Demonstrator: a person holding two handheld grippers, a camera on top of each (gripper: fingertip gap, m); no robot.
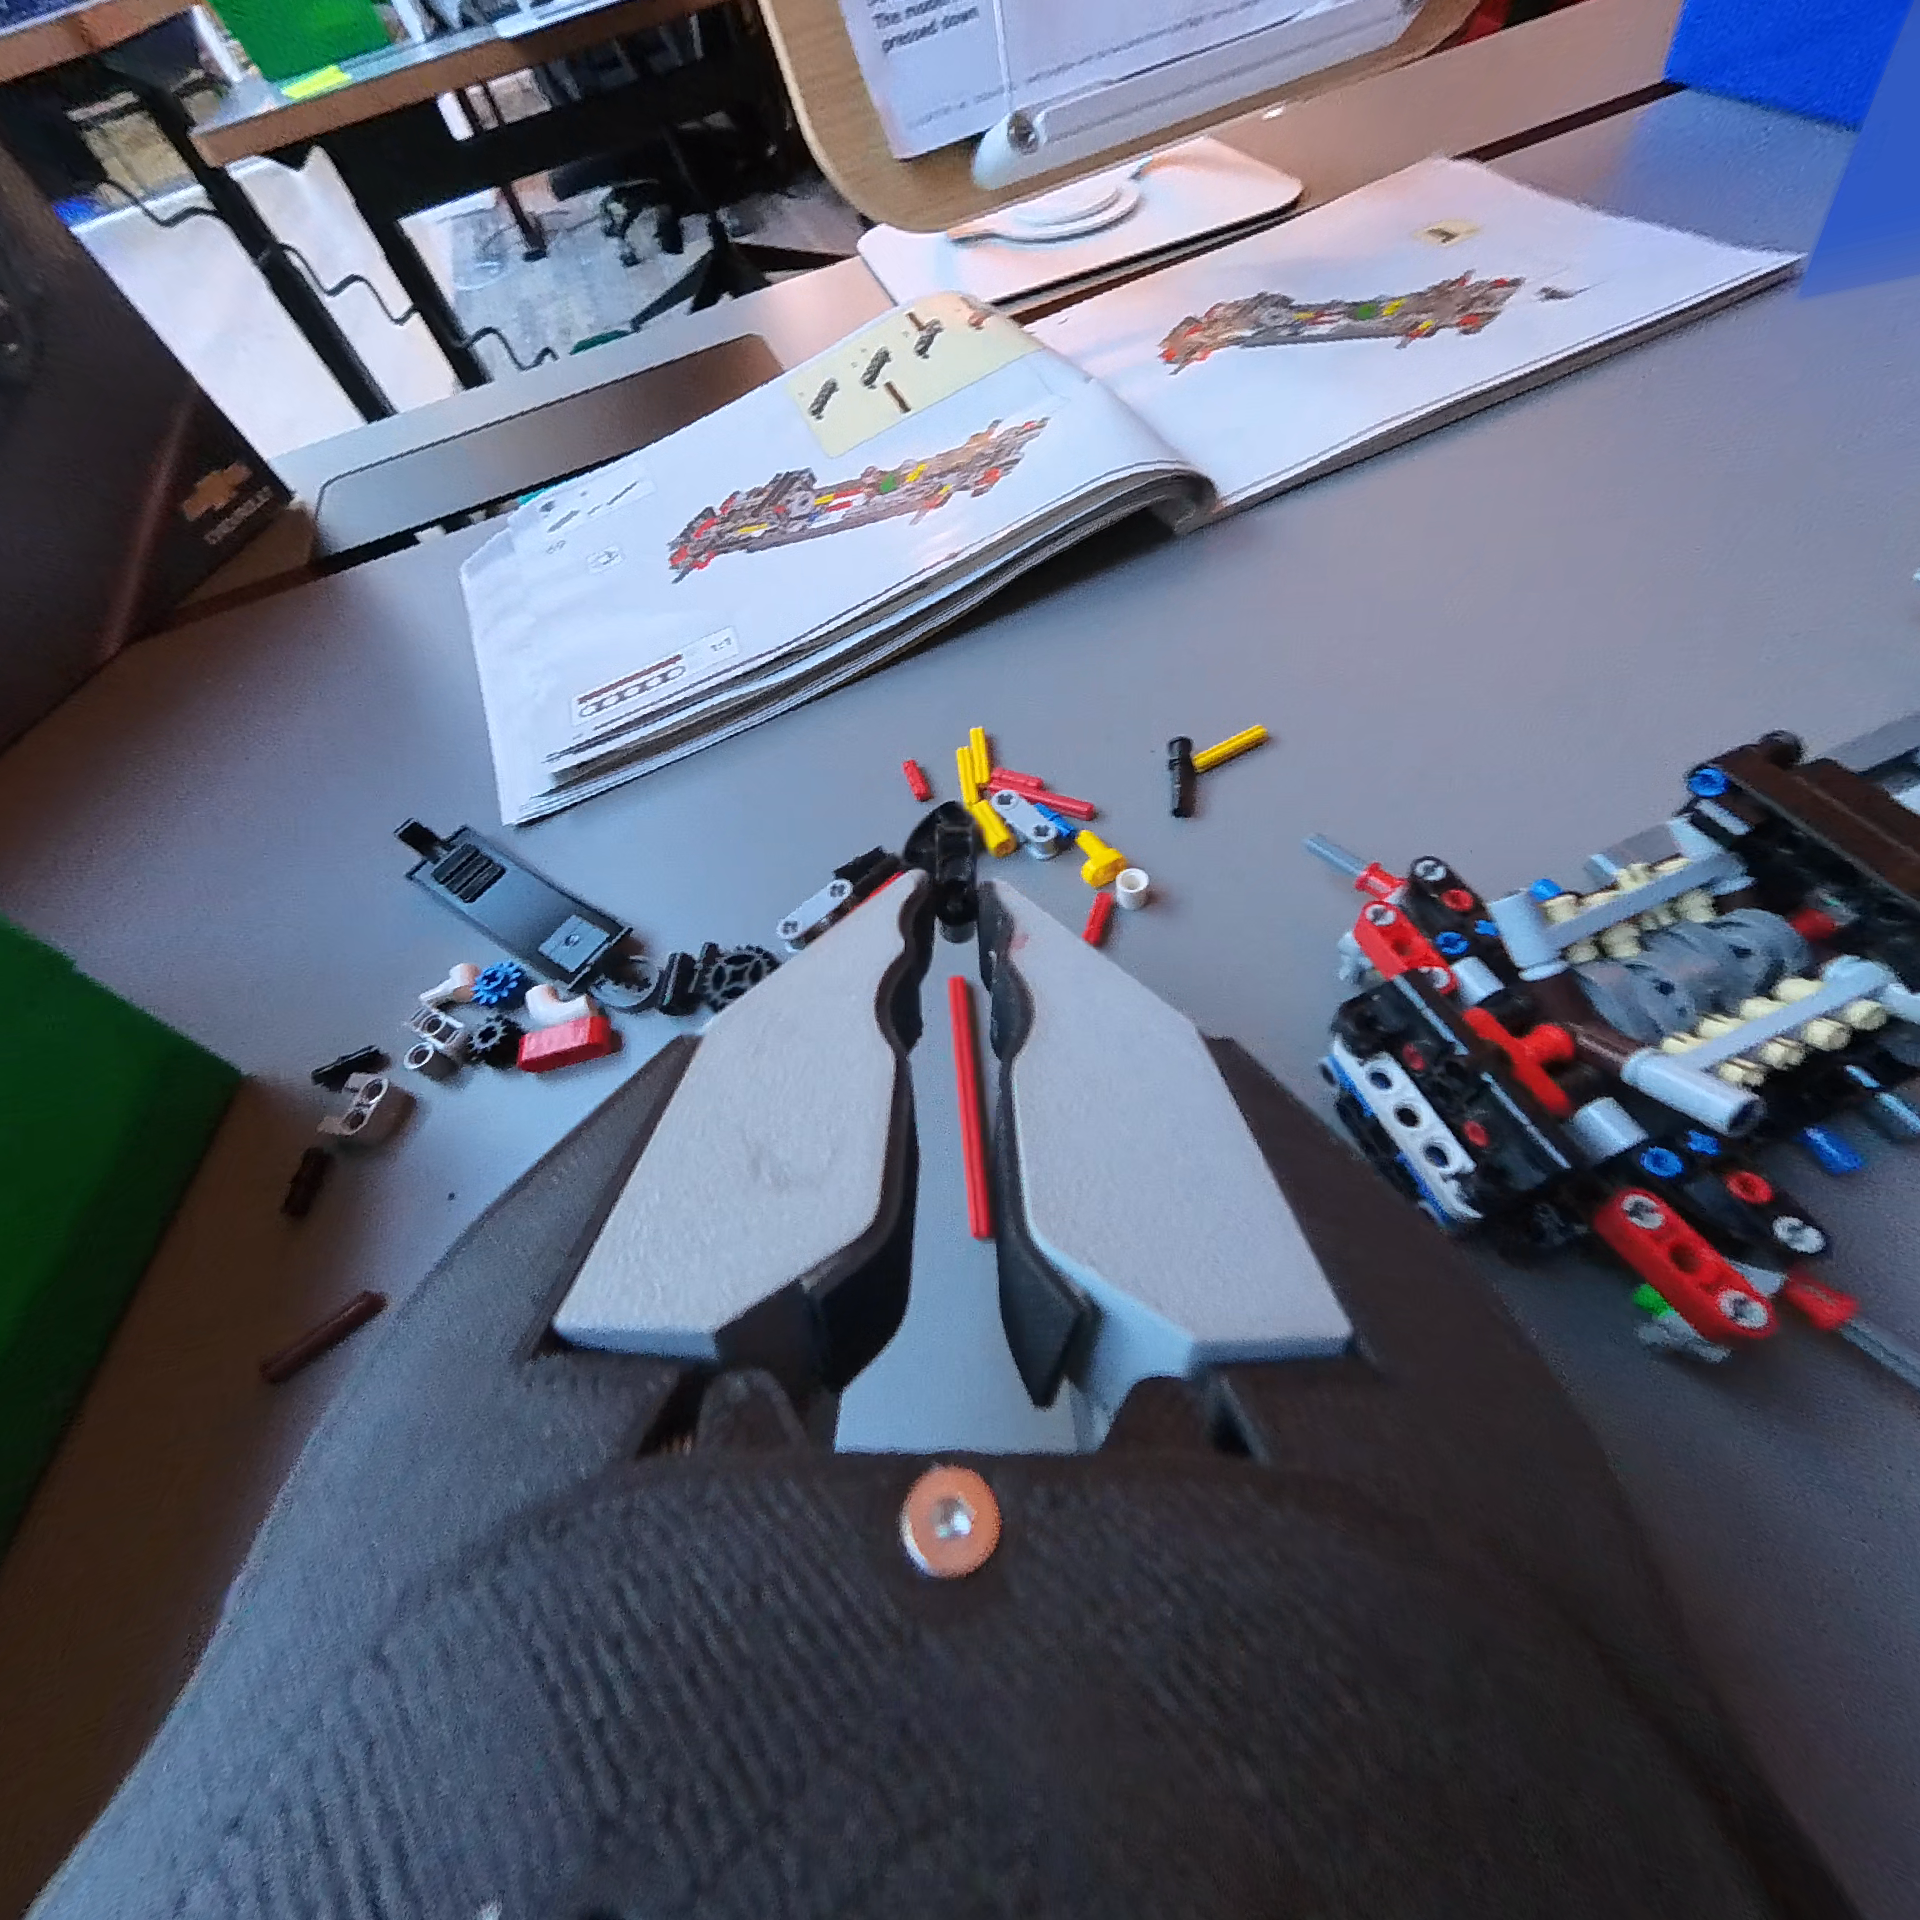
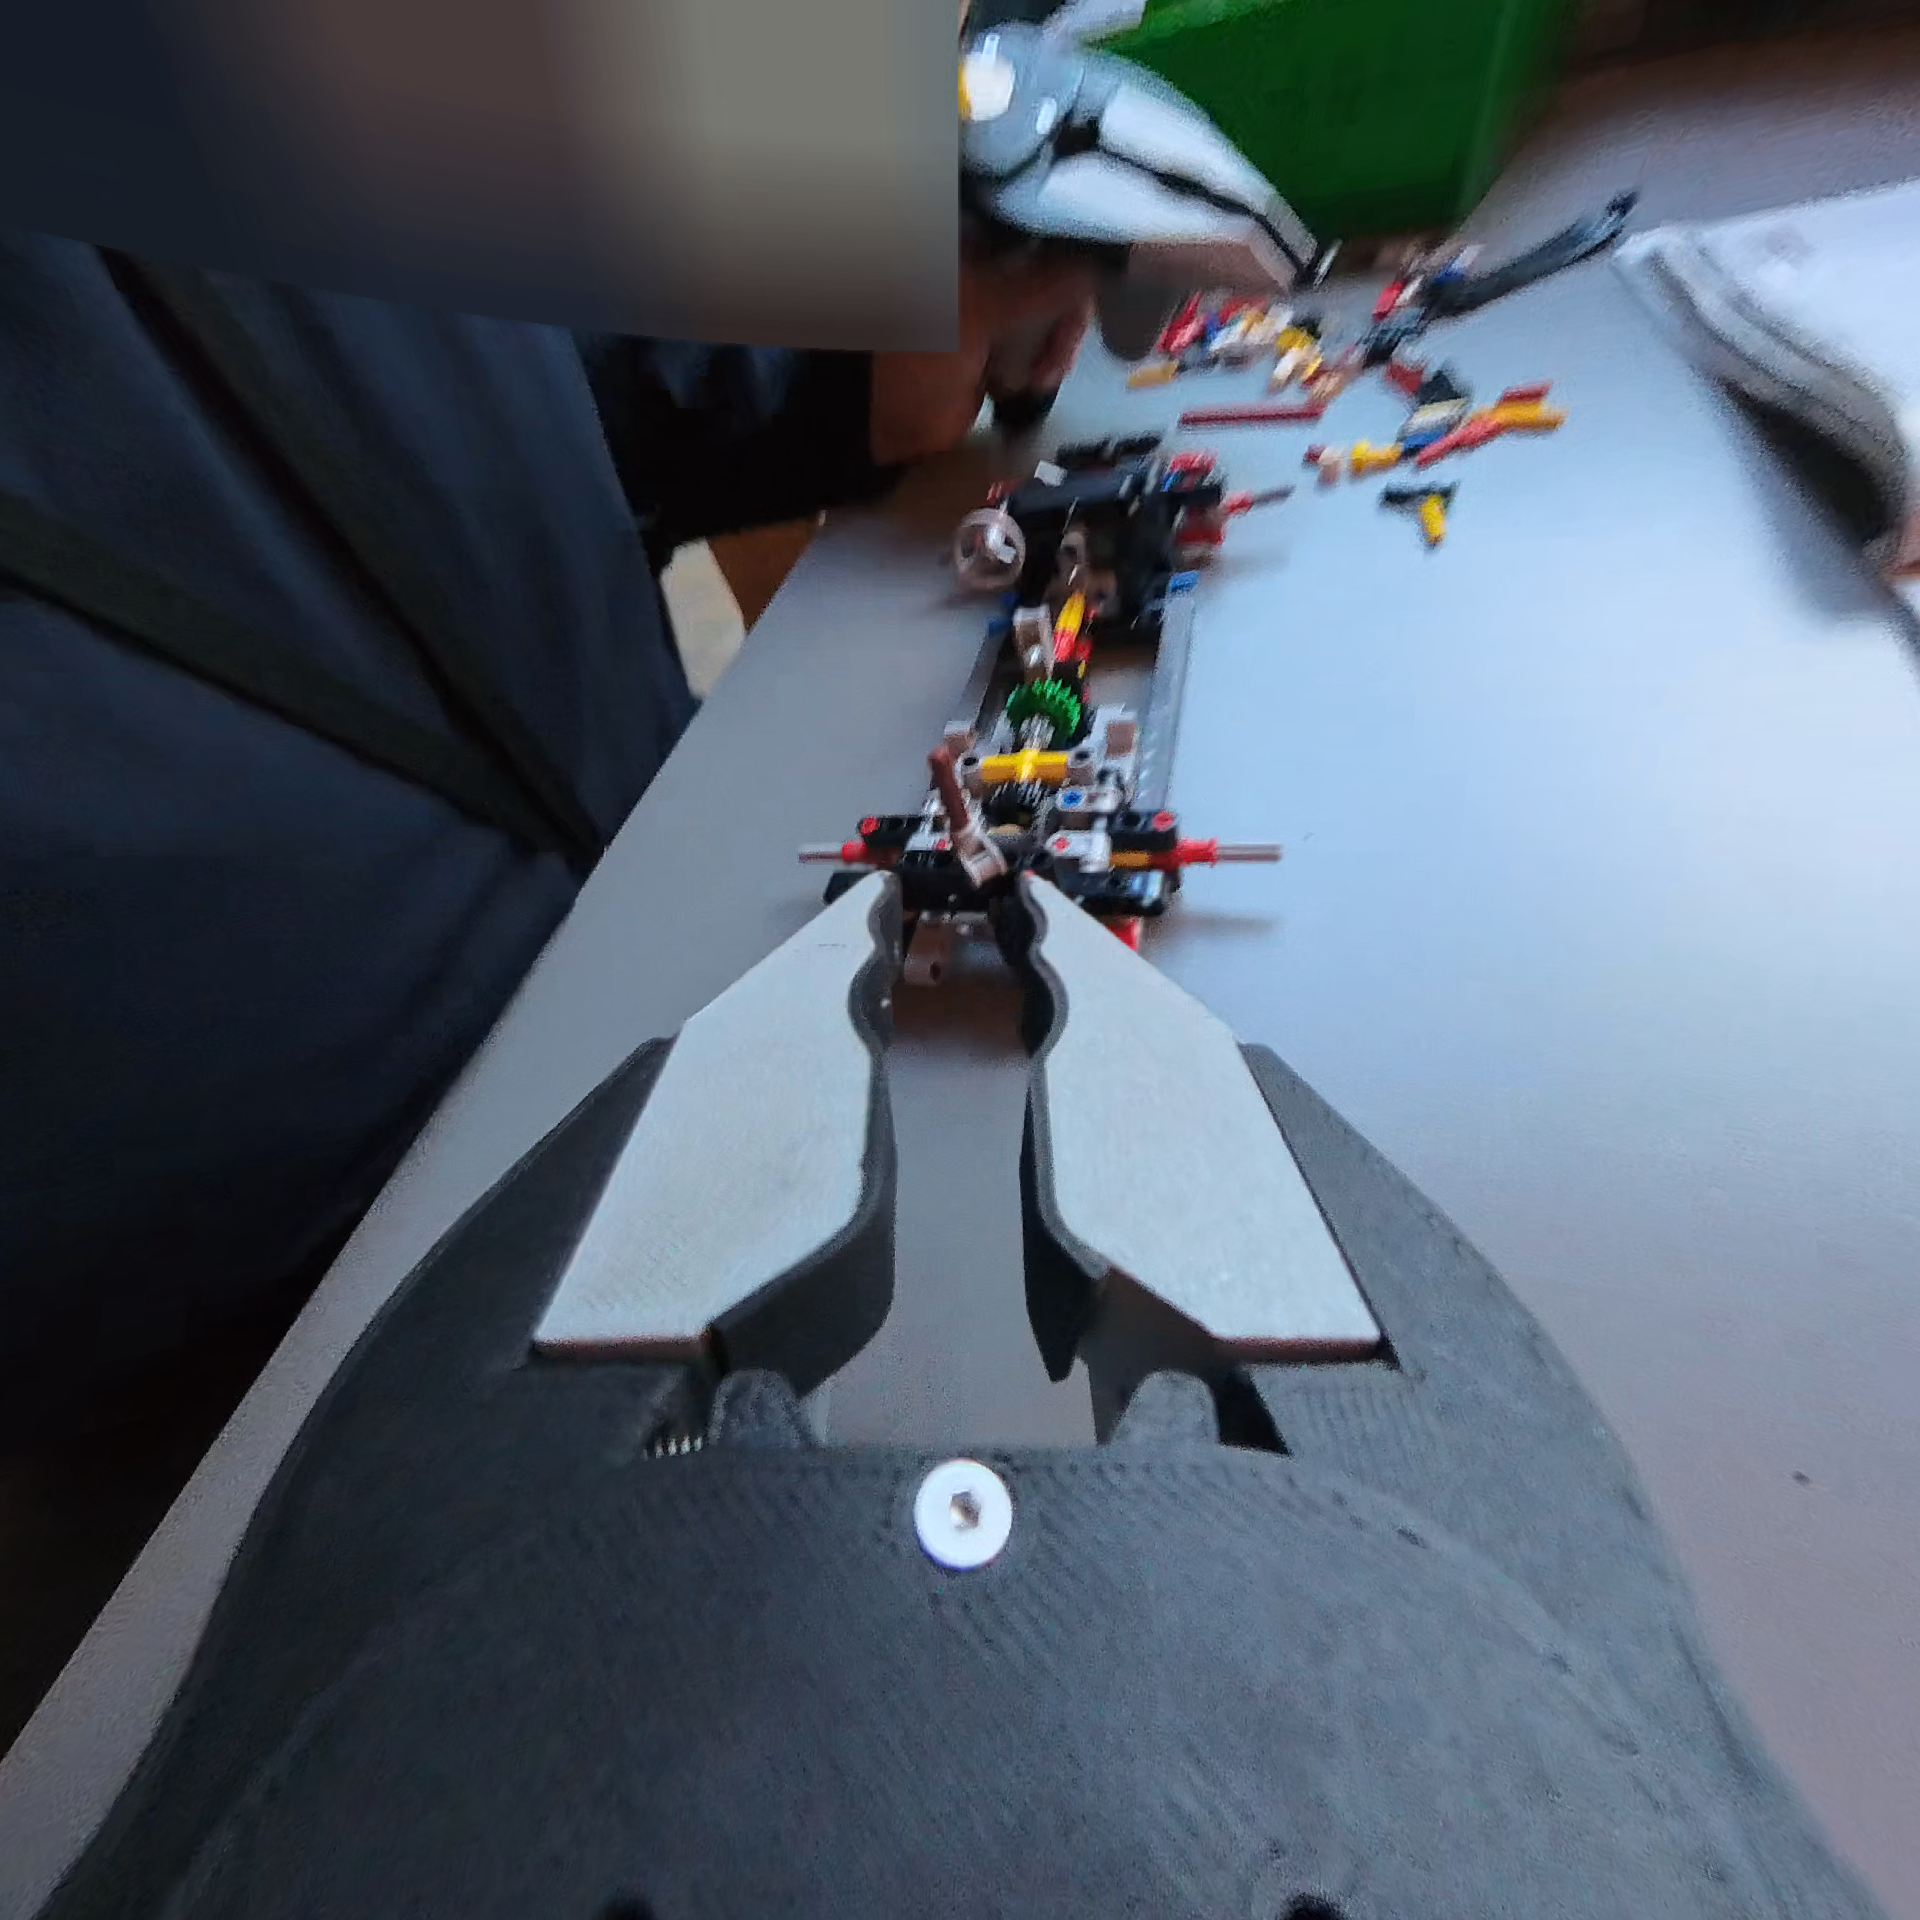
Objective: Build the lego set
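My left gripper (image 1: 951, 894) is shut on a small black piece (image 1: 943, 847) at its fingertips, held just above the grey table (image 1: 1455, 644). A long red axle (image 1: 968, 1107) lies on the table below the fingers. Loose red, yellow and grey pins (image 1: 1039, 810) lie just beyond the tips. My right gripper (image 2: 956, 904) is at the near end of the long brick-built chassis (image 2: 1049, 769), its fingertips closed on the black end beam. The view is blurred. The chassis also shows at the right of the left wrist view (image 1: 1558, 1039). The left gripper (image 2: 1143, 177) shows far off in the right wrist view.
An open instruction booklet (image 1: 831, 540) lies behind the loose parts. A black panel (image 1: 509, 904), gears and small pieces lie at the left. A green box (image 1: 83, 1143) stands at the left edge. A person in dark clothing (image 2: 312, 727) is beside the table edge. Left tips to right tips: about 30 centimeters.
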